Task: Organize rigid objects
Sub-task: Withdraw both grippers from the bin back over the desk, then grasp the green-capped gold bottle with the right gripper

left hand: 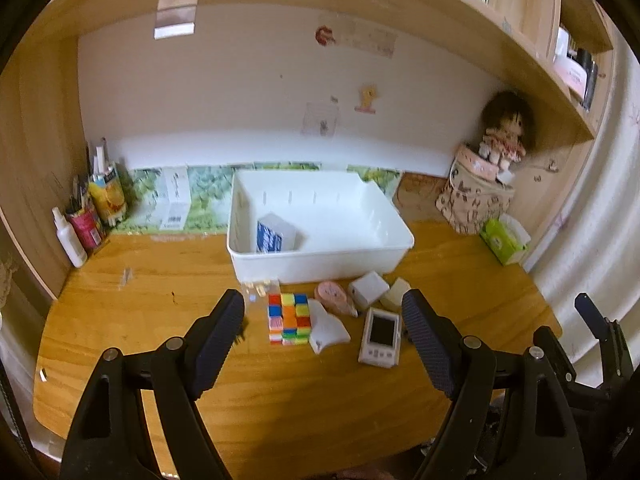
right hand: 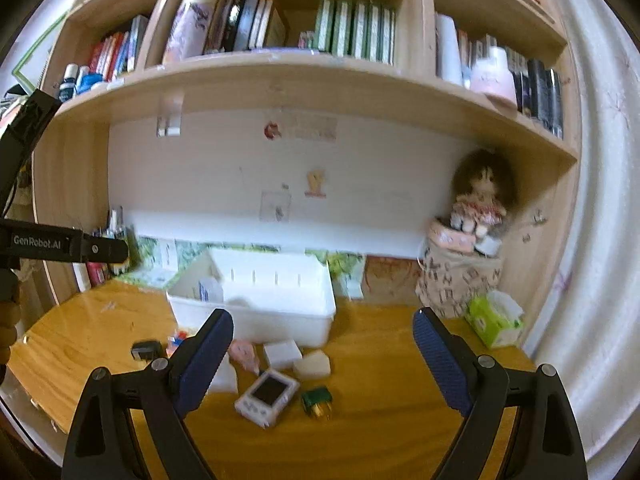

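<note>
A smooth white plastic bin, rectangular with rounded corners, sits on the glossy wooden desk with its long axis running left to right. A small blue-and-white box stands inside, at the bin's front left. Just in front of the bin lie a multicoloured cube, a pink round piece, two pale blocks, and a white handheld console with a dark screen, long axis pointing toward the bin. A green plug lies beside the console. The left gripper and right gripper both hover before the bin, ribbed pads spread wide, holding nothing.
</note>
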The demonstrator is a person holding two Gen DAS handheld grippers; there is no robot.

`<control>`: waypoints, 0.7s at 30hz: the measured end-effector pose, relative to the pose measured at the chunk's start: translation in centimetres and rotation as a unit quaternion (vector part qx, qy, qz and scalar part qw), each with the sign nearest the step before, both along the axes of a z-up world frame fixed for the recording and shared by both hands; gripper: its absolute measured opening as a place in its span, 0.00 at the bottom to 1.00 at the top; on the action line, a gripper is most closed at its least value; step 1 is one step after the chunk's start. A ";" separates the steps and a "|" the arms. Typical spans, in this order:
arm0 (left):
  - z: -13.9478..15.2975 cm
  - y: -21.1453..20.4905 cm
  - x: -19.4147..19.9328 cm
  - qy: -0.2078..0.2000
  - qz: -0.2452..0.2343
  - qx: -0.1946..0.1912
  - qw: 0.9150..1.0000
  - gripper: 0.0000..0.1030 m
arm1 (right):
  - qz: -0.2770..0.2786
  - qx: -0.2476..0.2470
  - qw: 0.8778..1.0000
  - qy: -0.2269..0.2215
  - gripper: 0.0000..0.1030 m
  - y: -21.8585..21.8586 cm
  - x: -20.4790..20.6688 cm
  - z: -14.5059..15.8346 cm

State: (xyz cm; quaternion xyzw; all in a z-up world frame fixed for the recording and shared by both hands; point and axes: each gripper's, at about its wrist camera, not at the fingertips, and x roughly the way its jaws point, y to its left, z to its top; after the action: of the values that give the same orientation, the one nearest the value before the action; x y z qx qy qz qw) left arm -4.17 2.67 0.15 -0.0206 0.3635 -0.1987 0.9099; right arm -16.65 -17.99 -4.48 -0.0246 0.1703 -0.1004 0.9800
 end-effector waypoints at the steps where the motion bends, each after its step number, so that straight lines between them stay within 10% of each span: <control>1: -0.2 -0.1 0.0 0.006 -0.003 0.000 1.000 0.81 | 0.000 0.002 1.000 0.005 0.89 -0.1 -0.1 -0.3; 21: -7.6 -9.3 4.5 0.164 -0.032 0.113 0.979 0.81 | 0.118 0.014 0.979 0.165 0.89 -3.9 5.9 -6.9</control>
State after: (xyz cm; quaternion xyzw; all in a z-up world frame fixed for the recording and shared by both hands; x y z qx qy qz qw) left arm 0.29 -6.64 -7.46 0.0617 0.5282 -0.1794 0.8277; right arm -10.72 -21.90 -11.36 -0.0474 0.3267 0.0233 0.9437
